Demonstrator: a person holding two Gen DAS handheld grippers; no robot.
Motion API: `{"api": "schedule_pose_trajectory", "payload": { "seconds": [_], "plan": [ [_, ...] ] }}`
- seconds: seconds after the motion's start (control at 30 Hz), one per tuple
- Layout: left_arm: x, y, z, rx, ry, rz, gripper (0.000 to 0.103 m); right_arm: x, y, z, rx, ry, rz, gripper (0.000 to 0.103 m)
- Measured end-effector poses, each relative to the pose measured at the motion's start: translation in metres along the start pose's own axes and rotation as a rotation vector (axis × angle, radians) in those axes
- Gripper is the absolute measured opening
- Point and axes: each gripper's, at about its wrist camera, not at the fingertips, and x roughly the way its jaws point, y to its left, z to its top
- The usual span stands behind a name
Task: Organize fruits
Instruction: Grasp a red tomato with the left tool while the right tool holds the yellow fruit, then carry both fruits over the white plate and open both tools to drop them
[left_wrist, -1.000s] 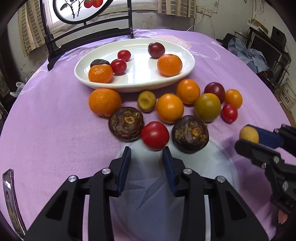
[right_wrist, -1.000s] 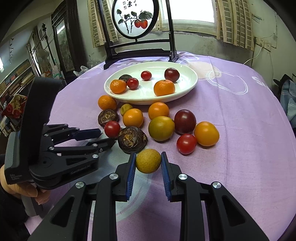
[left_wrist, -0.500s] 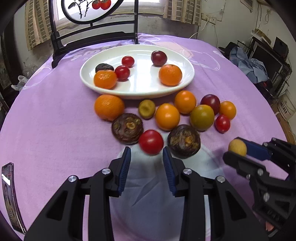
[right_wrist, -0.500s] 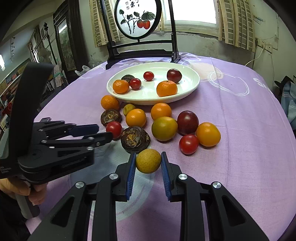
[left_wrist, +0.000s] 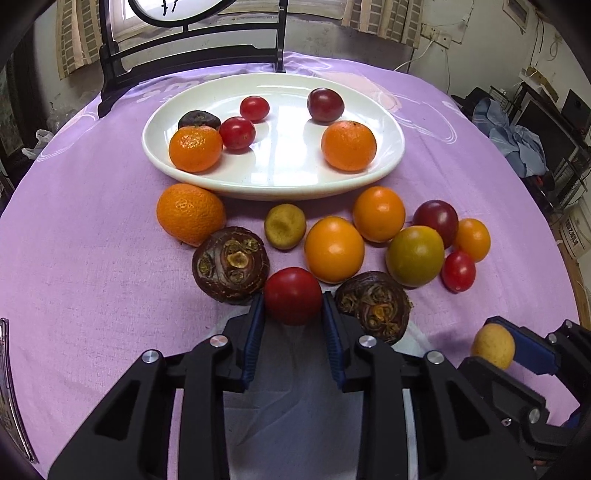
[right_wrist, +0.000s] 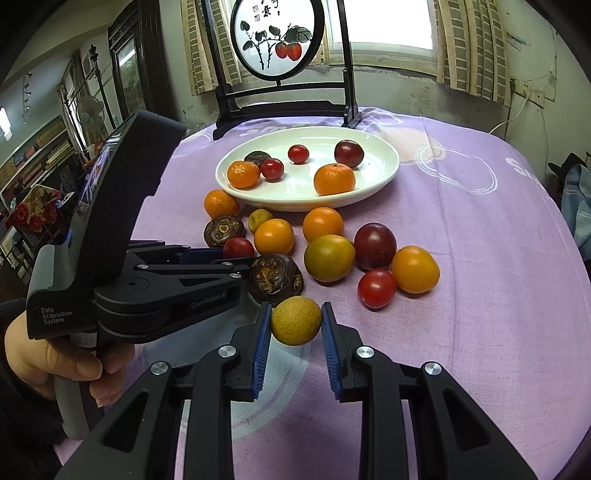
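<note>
Counter (left_wrist: 74, 280) under a purple cloth carries the fruit. White oval plate (left_wrist: 384, 173) at far centre holds two mandarins, two small red tomatoes, one dark plum and one dark brown fruit.

Loose fruit lies in a cluster on the cloth just in front of the plate: oranges, plums, tomatoes, two dark brown rough fruits.

Left tool (left_wrist: 293, 314): fingers spread to either side of a red tomato (left_wrist: 293, 295) that rests on the cloth at the near edge of the cluster; whether the pads touch it cannot be told.

Right tool (right_wrist: 295, 323): closed onto a small yellow-brown fruit (right_wrist: 295, 320), near side of the cluster.
</note>
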Motion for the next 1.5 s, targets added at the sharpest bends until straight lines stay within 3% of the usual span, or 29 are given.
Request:
{"api": "schedule_pose_trajectory", "payload": {
  "seconds": [0.13, 0.43, 0.57, 0.73, 0.93, 1.13, 1.27, 1.3, 1.33, 1.43, 1.5],
  "plan": [
    [-0.011, 0.006, -0.007, -0.011, -0.007, -0.046, 0.029, -0.001, -0.004, 0.001, 0.015, -0.004, 0.006, 0.028],
    [-0.057, 0.019, -0.026, 0.019, -0.076, -0.062, 0.029, -0.005, -0.005, 0.002, 0.025, -0.035, 0.016, 0.027],
    [-0.075, 0.021, -0.011, 0.051, -0.118, -0.054, 0.029, -0.014, -0.002, 0.013, 0.019, -0.064, 0.002, 0.027],
    [-0.089, 0.013, 0.03, 0.086, -0.186, -0.046, 0.029, -0.018, 0.004, 0.052, -0.025, -0.11, -0.035, 0.027],
    [-0.061, 0.022, 0.084, 0.03, -0.177, -0.025, 0.029, 0.009, 0.006, 0.103, -0.051, -0.099, -0.005, 0.027],
    [-0.007, 0.044, 0.121, -0.024, -0.086, 0.033, 0.029, 0.063, 0.009, 0.121, -0.047, -0.013, 0.013, 0.028],
    [0.014, 0.049, 0.132, -0.023, -0.056, 0.029, 0.029, 0.093, 0.008, 0.126, -0.042, 0.036, 0.011, 0.029],
    [0.019, 0.05, 0.134, -0.025, -0.048, 0.033, 0.03, 0.097, 0.007, 0.127, -0.032, 0.046, 0.019, 0.032],
    [0.02, 0.051, 0.136, -0.025, -0.05, 0.039, 0.039, 0.099, 0.005, 0.128, -0.016, 0.051, 0.032, 0.041],
    [0.011, 0.043, 0.131, 0.027, -0.096, 0.076, 0.044, 0.088, 0.006, 0.125, -0.007, 0.003, 0.023, 0.041],
    [-0.001, 0.037, 0.125, 0.058, -0.123, 0.086, 0.053, 0.081, 0.006, 0.121, -0.013, -0.01, 0.01, 0.041]
  ]
}}
